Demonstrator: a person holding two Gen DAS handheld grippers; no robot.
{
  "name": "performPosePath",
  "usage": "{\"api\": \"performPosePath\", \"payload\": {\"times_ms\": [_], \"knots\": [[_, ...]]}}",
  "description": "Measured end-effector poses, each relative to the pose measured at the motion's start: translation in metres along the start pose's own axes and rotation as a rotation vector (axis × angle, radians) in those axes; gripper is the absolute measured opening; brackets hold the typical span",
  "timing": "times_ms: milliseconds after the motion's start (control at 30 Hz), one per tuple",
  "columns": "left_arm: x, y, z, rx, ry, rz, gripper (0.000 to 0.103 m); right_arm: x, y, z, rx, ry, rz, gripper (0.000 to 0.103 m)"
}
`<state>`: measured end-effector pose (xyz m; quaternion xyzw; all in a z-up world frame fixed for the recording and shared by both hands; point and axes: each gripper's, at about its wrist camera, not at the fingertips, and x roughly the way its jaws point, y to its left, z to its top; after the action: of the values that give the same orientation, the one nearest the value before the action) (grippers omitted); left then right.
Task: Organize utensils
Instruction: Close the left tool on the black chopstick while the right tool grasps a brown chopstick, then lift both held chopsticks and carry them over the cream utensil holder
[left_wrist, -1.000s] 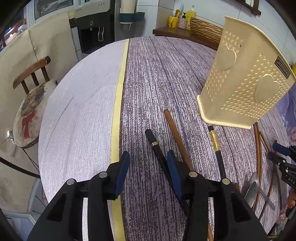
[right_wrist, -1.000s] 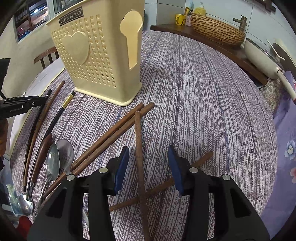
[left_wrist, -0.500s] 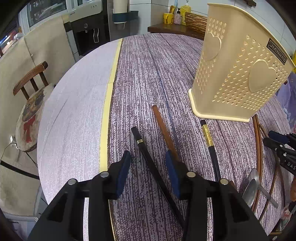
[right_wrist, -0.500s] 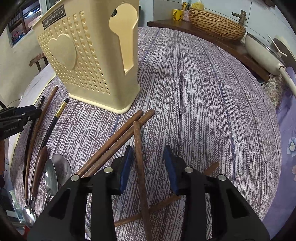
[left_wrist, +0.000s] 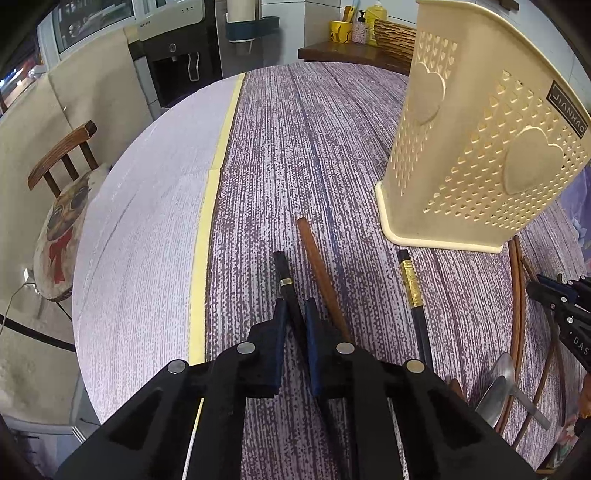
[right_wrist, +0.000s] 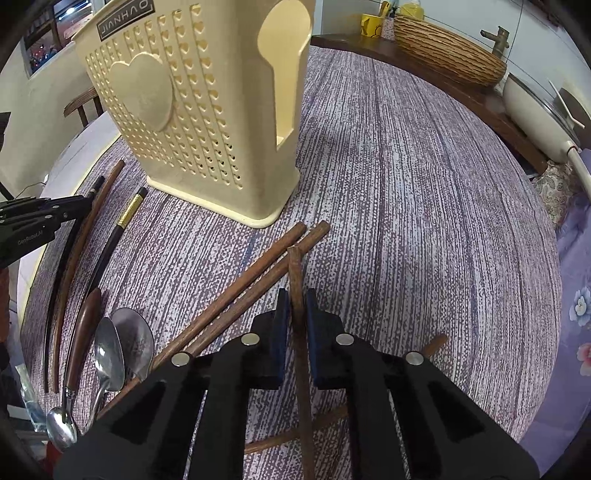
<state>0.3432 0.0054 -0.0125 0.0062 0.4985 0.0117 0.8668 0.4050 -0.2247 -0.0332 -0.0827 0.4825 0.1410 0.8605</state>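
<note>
Both grippers have just been closed. The left gripper (left_wrist: 295, 308) is clamped on a black chopstick with a gold band (left_wrist: 282, 269); the right gripper (right_wrist: 295, 301) on a brown wooden chopstick (right_wrist: 295, 269). The cream perforated plastic utensil holder (right_wrist: 207, 110), at eleven o'clock in the right view, is judged the destination; lifting seems next.

A wooden chair (left_wrist: 59, 155) with a pug cushion stands beside the round table (left_wrist: 140, 221); a wooden counter (right_wrist: 424, 70) runs behind.
</note>
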Motion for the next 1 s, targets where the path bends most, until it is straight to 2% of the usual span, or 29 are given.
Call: {"api": "performPosePath", "payload": {"times_ms": [267, 600, 833, 1000], "knots": [[0.002, 0.000, 0.003, -0.010, -0.004, -0.006, 0.009, -0.001, 0.003, -0.001, 0.025, -0.003, -0.007, 0.008], [0.001, 0.006, 0.004, -0.061, -0.017, -0.046, 0.008, -0.026, -0.013, -0.003, 0.104, -0.076, 0.021, 0.008], [-0.021, 0.005, 0.005, -0.069, -0.081, -0.074, 0.008, -0.053, -0.017, -0.004, 0.144, -0.149, 0.045, 0.008], [-0.052, 0.005, 0.008, -0.067, -0.172, -0.112, 0.008, -0.082, -0.023, -0.004, 0.173, -0.220, 0.058, 0.008]]}}
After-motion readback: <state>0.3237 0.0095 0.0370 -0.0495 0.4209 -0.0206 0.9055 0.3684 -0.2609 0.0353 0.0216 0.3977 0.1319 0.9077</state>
